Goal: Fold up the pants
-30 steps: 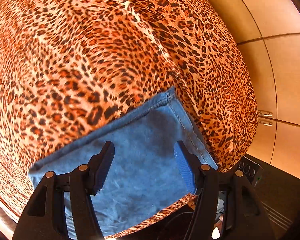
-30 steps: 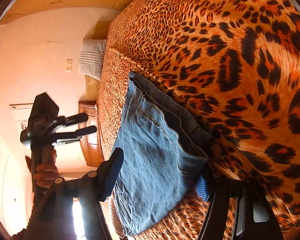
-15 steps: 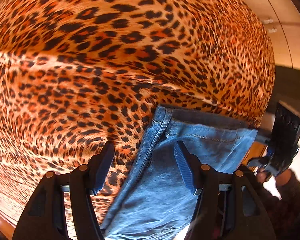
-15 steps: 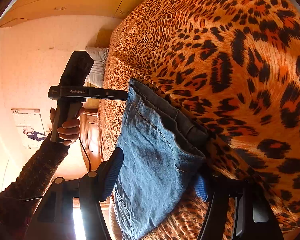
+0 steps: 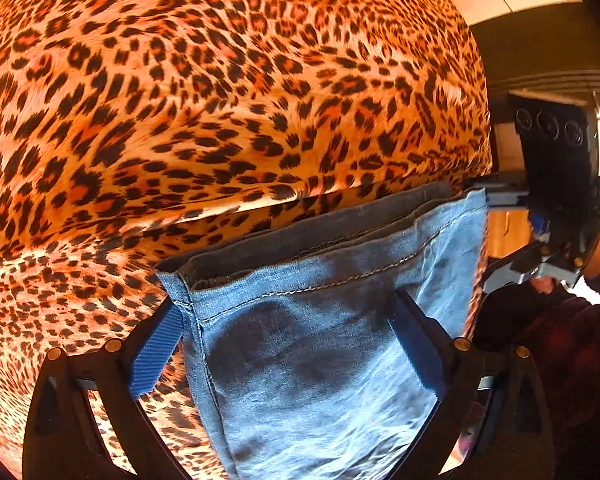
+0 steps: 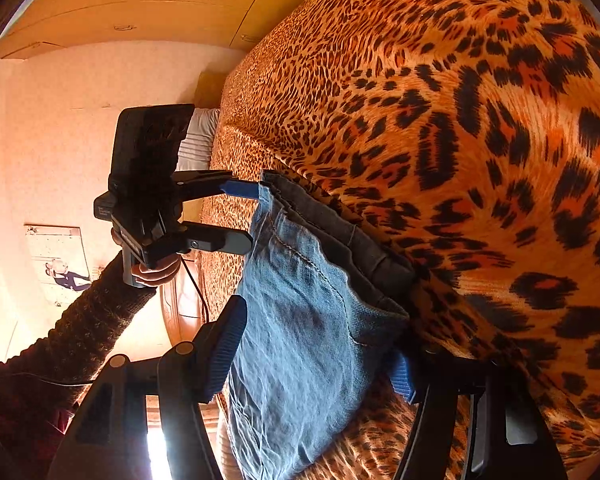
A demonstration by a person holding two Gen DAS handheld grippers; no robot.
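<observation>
Left gripper has swung onto the pants hem beside right gripper (both wide open, gripping nothing), readying the next fold.

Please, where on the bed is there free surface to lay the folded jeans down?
The leopard bedspread is bare everywhere beyond the jeans, out to its far edge by the wooden wardrobe. It is crowded only near the bed's edge, where the left gripper and right gripper straddle the hem corners.
</observation>
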